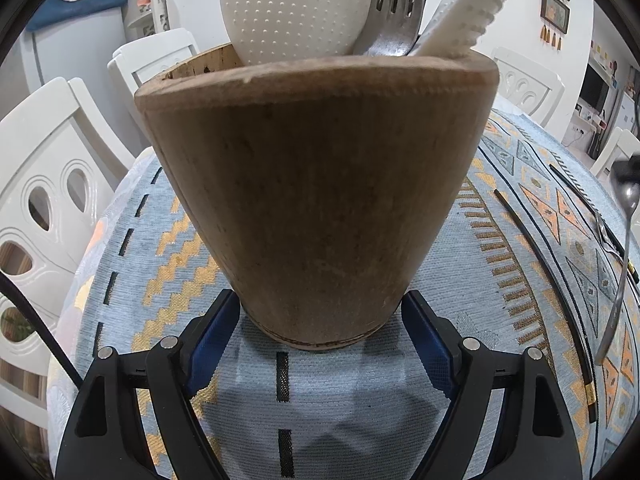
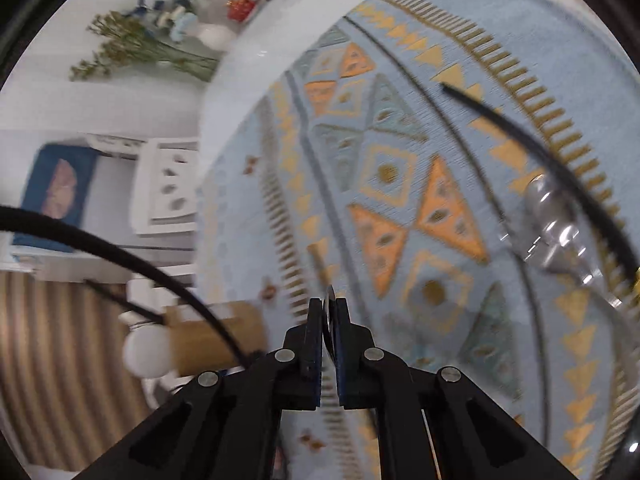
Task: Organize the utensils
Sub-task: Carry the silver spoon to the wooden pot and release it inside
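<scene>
Where tablecloth (image 1: 328,400) lies woven, tapered wooden holder (image 1: 316,200).

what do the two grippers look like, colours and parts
Both match. The left gripper and the right gripper have matte black plastic linkage arms joined by round silver pivot pins, with triangular cut-outs in the frame. Their fingers carry flat blue pads. A thin black cable loops past the right one. No markings or sleeves are visible.

Brown wooden utensil holder (image 1: 316,200); white dotted plastic spoon (image 1: 292,8); pale blue tablecloth (image 1: 500,280) with orange and gold geometric pattern.
</scene>
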Tool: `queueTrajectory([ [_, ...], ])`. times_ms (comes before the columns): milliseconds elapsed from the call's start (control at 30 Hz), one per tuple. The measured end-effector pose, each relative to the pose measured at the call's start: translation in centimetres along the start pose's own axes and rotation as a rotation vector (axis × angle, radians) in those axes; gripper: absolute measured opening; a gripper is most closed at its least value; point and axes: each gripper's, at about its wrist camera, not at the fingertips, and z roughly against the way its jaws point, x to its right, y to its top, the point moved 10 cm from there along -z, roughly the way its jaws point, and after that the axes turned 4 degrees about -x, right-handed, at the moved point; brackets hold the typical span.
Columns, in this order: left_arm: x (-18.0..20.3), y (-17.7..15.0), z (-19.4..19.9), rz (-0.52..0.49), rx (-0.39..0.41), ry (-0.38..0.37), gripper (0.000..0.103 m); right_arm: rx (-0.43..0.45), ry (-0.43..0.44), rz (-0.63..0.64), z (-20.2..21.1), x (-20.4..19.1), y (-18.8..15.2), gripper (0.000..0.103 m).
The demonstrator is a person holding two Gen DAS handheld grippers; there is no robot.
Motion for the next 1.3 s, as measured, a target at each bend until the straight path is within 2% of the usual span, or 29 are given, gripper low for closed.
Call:
queueTrajectory([
  [200, 0.0, 0.0, 0.0, 0.0, 0.0, 0.0, 0.083, 0.033, 0.125, 0.05, 2.2, -6.5, -0.7, 0.005],
  [467, 0.0, 0.0, 0.0, 0.0, 0.0, 0.001, 0.083, 0.102, 0.357, 0.177, 6.8, -17.7, -0.6, 0.005],
  [600, 0.0, 0.1, 0.0, 0.0, 0.0, 0.001, 0.083, 0.142, 0.445, 0.247, 7.7, -22.5, -0.9, 0.005],
  [767, 0.0, 0.1, 0.0, 0.0, -0.001, 0.0, 0.083, 0.173, 0.442, 0.357, 5.8, -26.8, -1.9, 0.005],
  [900, -0.1, 0.1, 0.0, 0.0, -0.001, 0.0, 0.083, 0.176, 0.381, 0.437, 2.6, -28.6, -3.1, 0.005],
  [1033, -0.1, 0.1, 0.0, 0.0, -0.001, 0.0, 0.083, 0.14, 0.35, 0.476, -0.1, -29.0, -3.9, 0.005],
  [1300, -0.1, 0.1, 0.0, 0.0, -0.001, 0.001, 0.083, 0.13, 0.249, 0.572, -3.5, -29.4, -5.0, 0.005],
])
